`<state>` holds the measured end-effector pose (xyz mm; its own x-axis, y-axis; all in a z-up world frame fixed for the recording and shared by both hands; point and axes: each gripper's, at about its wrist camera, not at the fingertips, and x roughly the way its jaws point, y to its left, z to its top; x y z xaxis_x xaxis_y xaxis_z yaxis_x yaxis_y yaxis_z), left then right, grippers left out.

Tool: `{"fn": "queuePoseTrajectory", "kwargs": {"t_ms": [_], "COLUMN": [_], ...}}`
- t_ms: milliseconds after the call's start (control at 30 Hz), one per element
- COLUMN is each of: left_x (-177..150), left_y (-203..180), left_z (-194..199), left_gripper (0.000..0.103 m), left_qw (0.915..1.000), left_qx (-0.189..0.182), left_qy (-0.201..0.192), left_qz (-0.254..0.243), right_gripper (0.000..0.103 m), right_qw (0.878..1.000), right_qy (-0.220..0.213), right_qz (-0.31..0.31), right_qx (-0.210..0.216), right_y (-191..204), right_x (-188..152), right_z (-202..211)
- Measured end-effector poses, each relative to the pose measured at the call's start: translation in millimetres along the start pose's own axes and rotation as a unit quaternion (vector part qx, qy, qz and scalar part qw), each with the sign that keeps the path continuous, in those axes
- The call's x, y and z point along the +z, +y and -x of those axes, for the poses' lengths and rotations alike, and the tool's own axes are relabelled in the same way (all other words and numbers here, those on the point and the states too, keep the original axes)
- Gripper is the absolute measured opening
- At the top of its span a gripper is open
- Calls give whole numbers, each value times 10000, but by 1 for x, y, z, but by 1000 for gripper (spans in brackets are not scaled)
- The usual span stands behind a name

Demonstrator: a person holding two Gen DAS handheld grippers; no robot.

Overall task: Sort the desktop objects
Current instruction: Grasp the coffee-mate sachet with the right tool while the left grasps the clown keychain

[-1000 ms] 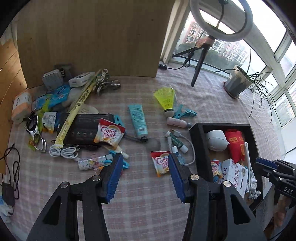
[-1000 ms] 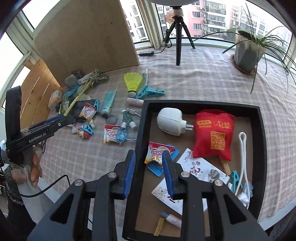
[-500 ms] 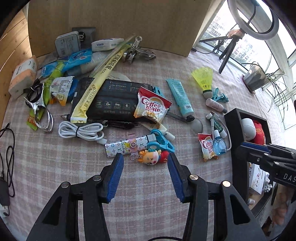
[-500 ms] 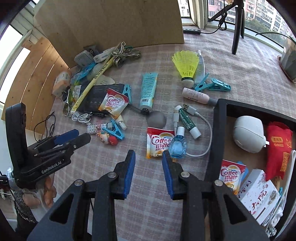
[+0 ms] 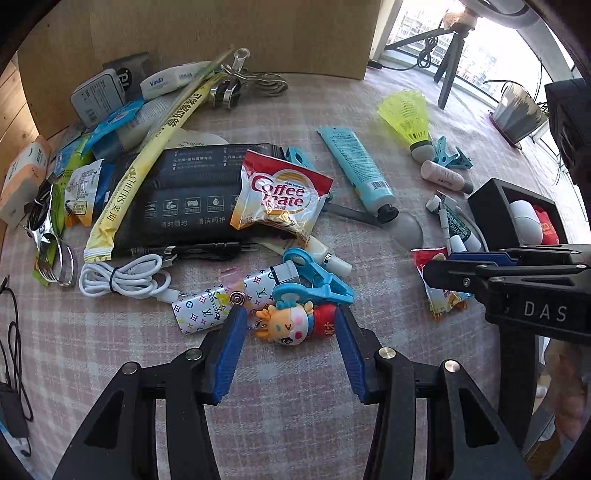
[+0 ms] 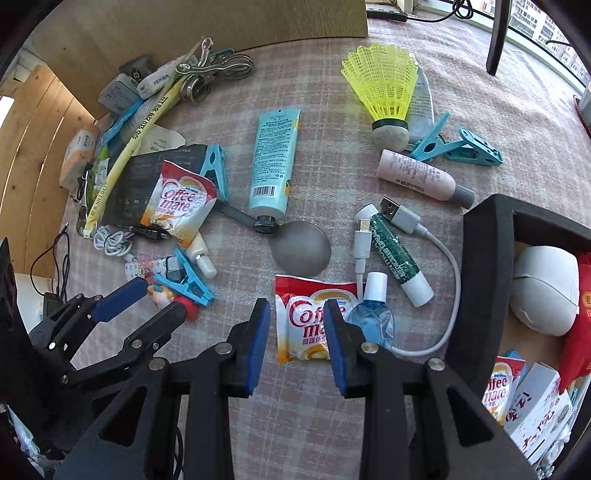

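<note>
A small cartoon doll keychain lies on the checked cloth next to a blue clip. My left gripper points down over the doll, open, with one blue pad on each side of it and a thin gap at both. A red Coffee mate sachet lies flat left of the black tray. Just above the sachet, my right gripper stands open astride its upper half. From the left wrist view, the right gripper hides part of that sachet. The left gripper shows at lower left, beside the doll.
Clutter lies close by: a small blue bottle, a green stick, a white cable, a blue tube, a yellow shuttlecock. A black pack carries a second sachet. A cardboard wall closes the back.
Both grippers have sunk toward the cloth. The right one moved left from above the tray to over the loose sachet. The left one closed in on the doll keychain.
</note>
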<state>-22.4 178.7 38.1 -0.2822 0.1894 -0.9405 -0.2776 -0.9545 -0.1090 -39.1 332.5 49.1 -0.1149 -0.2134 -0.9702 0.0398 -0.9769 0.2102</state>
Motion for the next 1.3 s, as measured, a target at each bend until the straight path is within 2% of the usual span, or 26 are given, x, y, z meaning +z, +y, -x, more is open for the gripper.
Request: {"fn": "queuePoseTrajectory", "kwargs": {"t_ms": [33,100,133,233,333,500,567,633,667,700,800,833,867,900,1000,1100,1200,1300], "left_x": [0,0,0,-1,-6,-12,-13,-17,-18,-18,-16,-16,-15,-15,-12,-7,-6,-6], "left_y": [-1,-1,-1,4,12,15,16,17,17,17,23,23,23,21,17,15,10,3], "left_z": [0,0,0,1,2,3,1,0,0,1,2,3,4,5,7,4,-8,-8], "left_gripper": [46,46,46,38,37,37,31,31,31,31,32,37,43,45,46,48,48,45], "left_qw": [10000,10000,10000,9998,9992,9987,9985,9982,9981,9980,9969,9966,9967,9973,9982,9988,9992,9998], "left_qx": [20,22,6,-168,-371,-503,-539,-575,-586,-597,-668,-717,-709,-650,-542,-432,-361,-166], "left_qy": [-8,-21,-47,-102,-115,1,80,102,83,77,32,9,0,-23,-72,-97,60,-51], "left_qz": [-18,-36,-58,-10,115,116,109,161,179,213,411,417,387,341,240,200,142,12], "right_gripper": [31,44,46,48,52,61,61,60,54,43,41,40,37,33,25,22,22,19], "right_qw": [10000,9999,9999,9983,9967,9918,9884,9869,9878,9887,9933,9938,9943,9948,9954,9955,9956,9961], "right_qy": [39,98,103,49,68,168,123,78,42,4,31,32,20,10,-35,-51,-76,-130], "right_qz": [-4,43,113,407,610,1079,1257,1322,1252,1161,920,878,838,815,780,767,733,680], "right_qx": [-42,-20,-76,-415,-530,-666,-842,-925,-927,-950,-702,-681,-660,-616,-557,-558,-583,-540], "right_y": [0,1,3,10,13,22,28,30,29,26,17,15,14,14,18,21,23,24], "right_x": [0,-2,-3,-8,-12,-19,-22,-23,-22,-21,-16,-15,-15,-15,-13,-12,-10,-7], "right_z": [-3,-8,-10,-11,-13,-17,-18,-19,-17,-14,-11,-10,-9,-7,-3,-3,-5,-3]}}
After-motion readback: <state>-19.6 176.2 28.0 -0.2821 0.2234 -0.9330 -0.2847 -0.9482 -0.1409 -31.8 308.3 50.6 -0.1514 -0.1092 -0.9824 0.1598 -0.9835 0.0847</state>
